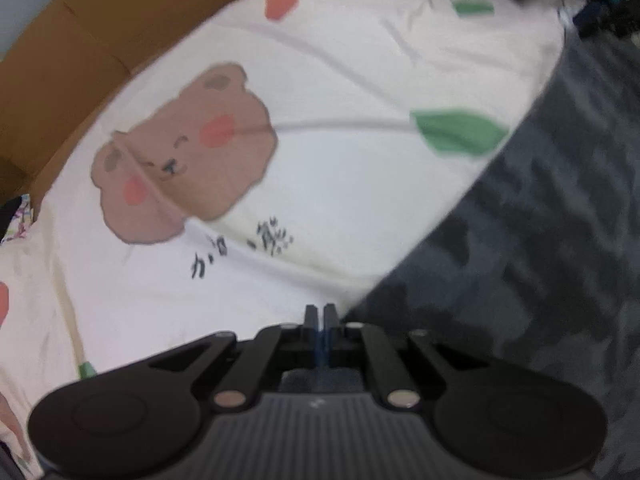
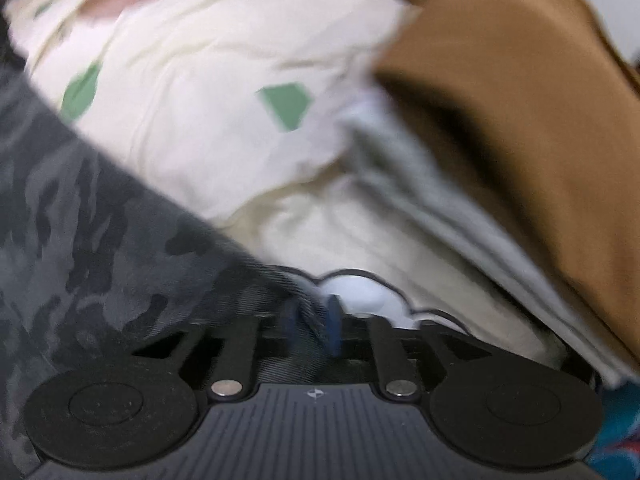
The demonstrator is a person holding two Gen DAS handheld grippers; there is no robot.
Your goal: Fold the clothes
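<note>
A: How far along is the fold?

B: Early to midway, I'd judge. The camouflage garment (image 1: 540, 240) lies spread on the bed sheet (image 1: 360, 200), filling the left wrist view from 2 to 5 o'clock, with one straight diagonal edge against the white. No stacked, squared bundle shows, so more folds look due.

A: And the fingers?

B: The left gripper (image 1: 320, 314) has its fingers pressed nearly together at that edge, and nothing shows between them. The right gripper (image 2: 314, 320) has its fingers narrowly apart with a bunched fold of camouflage cloth between them; blur hides whether the pads press on it, so I cannot tell if it is held.

A: Room to move?

B: Open sheet runs from 9 to 1 o'clock, past the printed bear (image 1: 184, 152). In the right view a brown cloth (image 2: 520, 100) and a folded grey-white fabric (image 2: 440, 220) crowd 1 to 4 o'clock, so that side is tight.
</note>
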